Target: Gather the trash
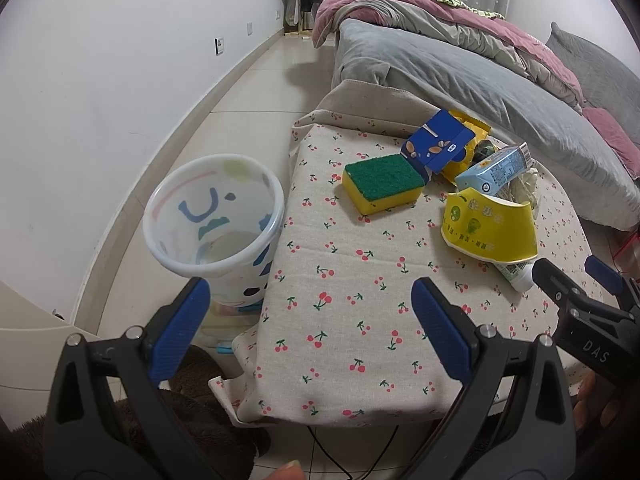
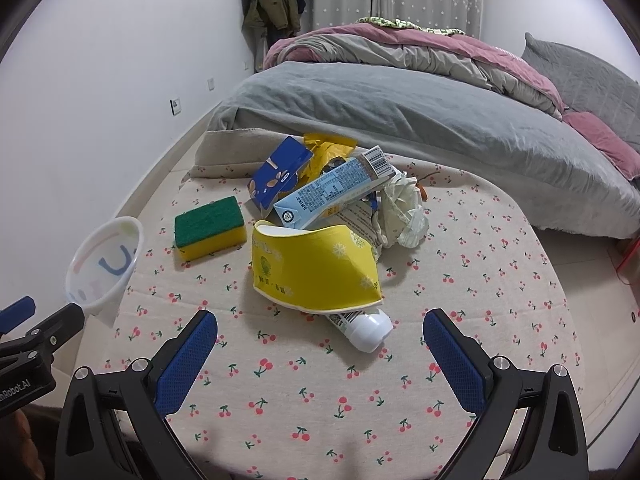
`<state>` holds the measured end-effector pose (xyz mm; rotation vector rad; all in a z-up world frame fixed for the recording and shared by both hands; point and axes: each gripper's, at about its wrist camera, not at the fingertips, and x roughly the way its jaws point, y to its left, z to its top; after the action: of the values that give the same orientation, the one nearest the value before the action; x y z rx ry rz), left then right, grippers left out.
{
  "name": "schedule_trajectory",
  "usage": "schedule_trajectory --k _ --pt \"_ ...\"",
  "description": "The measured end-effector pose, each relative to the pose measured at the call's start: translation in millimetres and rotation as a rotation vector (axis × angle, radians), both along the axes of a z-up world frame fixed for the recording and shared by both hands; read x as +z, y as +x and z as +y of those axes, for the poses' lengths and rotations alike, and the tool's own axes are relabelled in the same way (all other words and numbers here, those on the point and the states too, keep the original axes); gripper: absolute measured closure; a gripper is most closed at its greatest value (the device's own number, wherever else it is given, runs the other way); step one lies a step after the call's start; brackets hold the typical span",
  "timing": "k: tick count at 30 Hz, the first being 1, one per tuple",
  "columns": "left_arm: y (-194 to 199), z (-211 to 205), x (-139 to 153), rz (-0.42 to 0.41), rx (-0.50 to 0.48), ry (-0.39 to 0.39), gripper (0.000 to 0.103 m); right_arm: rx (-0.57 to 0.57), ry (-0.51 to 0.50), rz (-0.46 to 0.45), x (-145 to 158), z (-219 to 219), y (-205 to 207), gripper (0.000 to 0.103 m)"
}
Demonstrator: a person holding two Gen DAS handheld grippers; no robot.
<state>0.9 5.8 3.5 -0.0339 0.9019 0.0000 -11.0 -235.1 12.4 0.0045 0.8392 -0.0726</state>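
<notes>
A pile of trash lies on the cherry-print tablecloth (image 2: 320, 400): a flattened yellow paper cup (image 2: 312, 268), a white tube (image 2: 366, 330) under it, a light blue carton (image 2: 332, 192), a dark blue carton (image 2: 276, 176), a yellow wrapper (image 2: 324, 148) and crumpled paper (image 2: 400, 212). A green and yellow sponge (image 2: 210, 226) lies to their left. A translucent white bin (image 1: 216, 220) stands on the floor at the table's left edge. My left gripper (image 1: 308, 308) is open over the table's near left corner. My right gripper (image 2: 320, 336) is open just short of the tube.
A bed with a grey cover (image 2: 400, 120) and pink quilt stands behind the table. A white wall (image 1: 100, 80) runs along the left. A dark rug (image 1: 200, 420) lies on the floor below the bin. Cables (image 1: 348, 452) hang under the table's near edge.
</notes>
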Motion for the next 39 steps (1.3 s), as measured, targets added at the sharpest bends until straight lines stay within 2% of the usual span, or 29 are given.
schedule_trajectory --k 39 --pt "-0.9 -0.9 -0.6 0.001 0.001 0.001 0.003 0.0 0.002 -0.002 -0.1 -0.6 -0.9 0.0"
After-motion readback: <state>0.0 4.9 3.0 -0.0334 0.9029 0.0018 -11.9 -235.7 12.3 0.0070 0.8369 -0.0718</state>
